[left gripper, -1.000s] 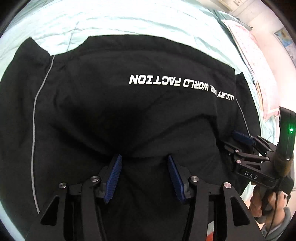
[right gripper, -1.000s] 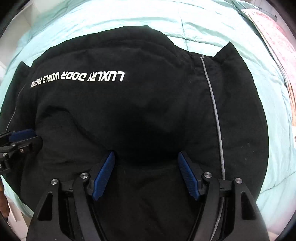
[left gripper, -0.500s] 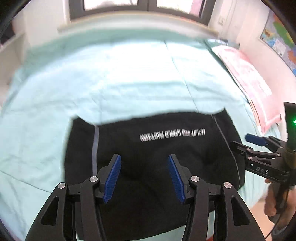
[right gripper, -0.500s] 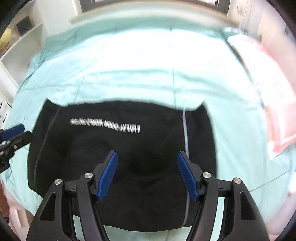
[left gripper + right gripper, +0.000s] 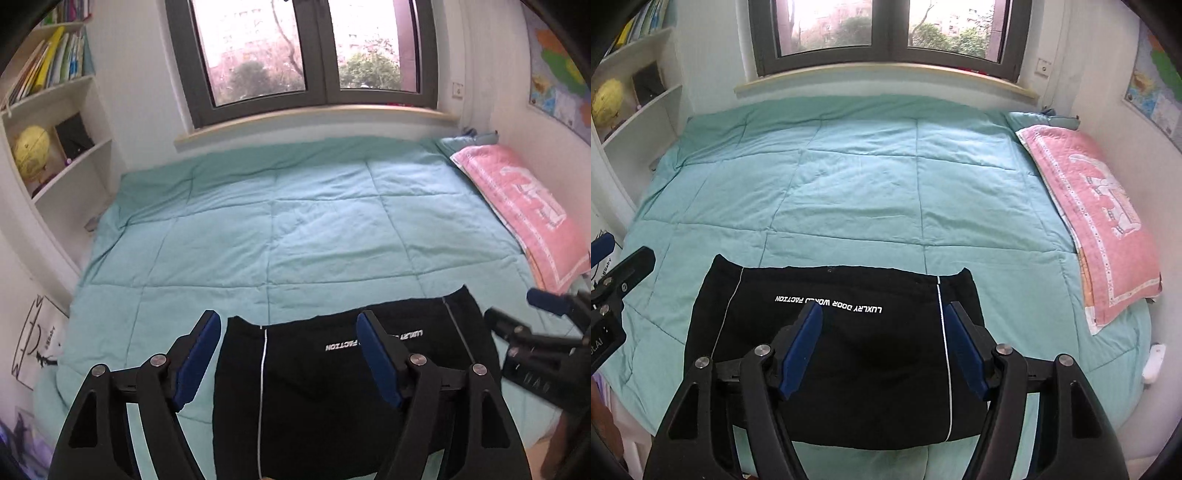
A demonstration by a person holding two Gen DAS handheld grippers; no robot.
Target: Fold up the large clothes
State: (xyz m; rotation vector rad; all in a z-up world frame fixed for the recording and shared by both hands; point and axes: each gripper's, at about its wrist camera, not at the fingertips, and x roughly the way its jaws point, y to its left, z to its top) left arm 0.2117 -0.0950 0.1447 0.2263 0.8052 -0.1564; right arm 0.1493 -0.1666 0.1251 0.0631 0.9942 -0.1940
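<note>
The black clothes (image 5: 831, 350) lie folded flat in a neat block, with white letters and thin white stripes. They rest on the bed (image 5: 868, 192), below and just past both tools. The left hand-held gripper (image 5: 288, 354) has just been opening its jaws, with nothing between them. The right hand-held gripper (image 5: 881, 345) is spread wide and holds nothing. The bed has a green quilt. A pink pillow (image 5: 1100, 214) lies far right, a window (image 5: 886, 26) ahead, shelves (image 5: 55, 122) left.

We read 1 line of white capitals, "LUXLRY DOOR WORLD FACTION", printed upside down across the folded black garment (image 5: 827, 332) on the bed. Letters on the left gripper's (image 5: 605, 280) black body and the wall poster's (image 5: 37, 347) marks stay illegible to us.
</note>
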